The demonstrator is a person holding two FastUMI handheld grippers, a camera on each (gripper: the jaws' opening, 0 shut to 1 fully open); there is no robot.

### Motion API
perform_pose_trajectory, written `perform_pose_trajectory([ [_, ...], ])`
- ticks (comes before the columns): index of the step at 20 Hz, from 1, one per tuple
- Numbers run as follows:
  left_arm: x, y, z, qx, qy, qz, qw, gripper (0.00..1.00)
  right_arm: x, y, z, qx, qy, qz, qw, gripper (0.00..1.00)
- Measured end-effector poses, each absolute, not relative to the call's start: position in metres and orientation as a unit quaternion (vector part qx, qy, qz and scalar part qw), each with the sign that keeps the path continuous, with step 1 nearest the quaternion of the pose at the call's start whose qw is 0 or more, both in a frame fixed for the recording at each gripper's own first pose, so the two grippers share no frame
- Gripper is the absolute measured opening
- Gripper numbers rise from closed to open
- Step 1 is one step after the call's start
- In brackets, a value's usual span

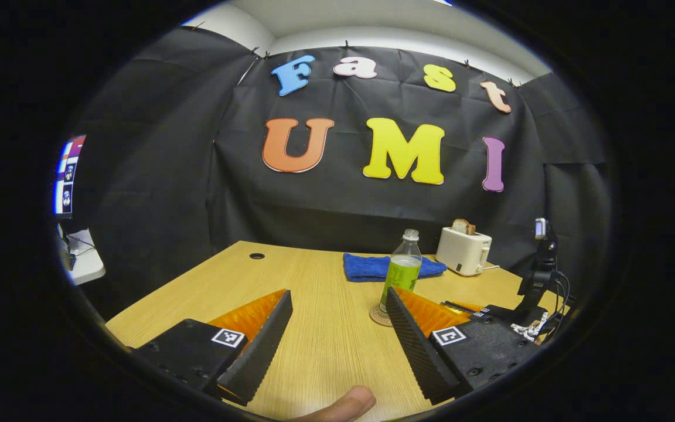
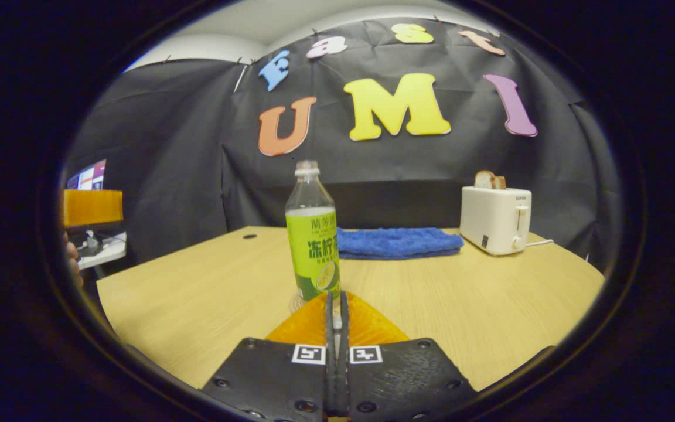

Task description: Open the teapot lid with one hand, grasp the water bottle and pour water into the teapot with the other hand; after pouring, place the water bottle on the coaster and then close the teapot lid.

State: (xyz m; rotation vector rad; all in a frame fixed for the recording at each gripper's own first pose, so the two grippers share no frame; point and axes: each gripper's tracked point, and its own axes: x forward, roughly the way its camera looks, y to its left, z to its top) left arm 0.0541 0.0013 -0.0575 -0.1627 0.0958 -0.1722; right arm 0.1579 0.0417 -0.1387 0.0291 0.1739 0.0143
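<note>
In the left gripper view, the left hand-held gripper [image 1: 337, 305] has its fingers spread wide over the pale wood-grain counter [image 1: 326, 328], with nothing between them, and a fingertip [image 1: 343, 404] of the person shows at the bottom edge. Beyond its right-side finger stands the clear plastic water bottle with a green label [image 1: 402, 269], upright on a small round coaster [image 1: 379, 317]. Behind the bottle lies a folded blue towel [image 1: 372, 266], and to its right a white toaster holding a slice of bread [image 1: 463, 249]. At the right edge of the counter a black stand with cables [image 1: 539, 275] rises. In the right gripper view, the right hand-held gripper [image 2: 336, 305] has its fingers pressed together with no gap and nothing held, its tips just in front of the base of the water bottle [image 2: 313, 234], which stands upright near the middle of the counter [image 2: 460, 305]. The blue towel [image 2: 399, 242] lies behind it, and the toaster [image 2: 495, 220] stands well off to the right.
</note>
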Motion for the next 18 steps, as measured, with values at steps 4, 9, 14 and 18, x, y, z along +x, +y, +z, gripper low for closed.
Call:
perform_pose_trajectory([
  [4,0.051,0.001,-0.056,-0.078,0.045,-0.091,0.992,1.0,0.157,0.044,-0.134,0.016,0.083,-0.003,0.996,0.01],
  [9,0.045,-0.004,-0.053,-0.078,0.047,-0.107,0.99,0.99,0.146,0.047,-0.106,0.007,0.067,-0.001,0.998,0.29],
  [14,0.037,-0.002,-0.041,-0.079,0.037,-0.105,0.991,0.99,0.116,0.05,-0.049,-0.012,0.023,-0.005,1.0,0.96],
  [18,0.026,-0.003,-0.026,-0.074,0.023,-0.101,0.992,0.99,0.078,0.032,0.001,-0.018,0.002,-0.039,0.999,0.97],
])
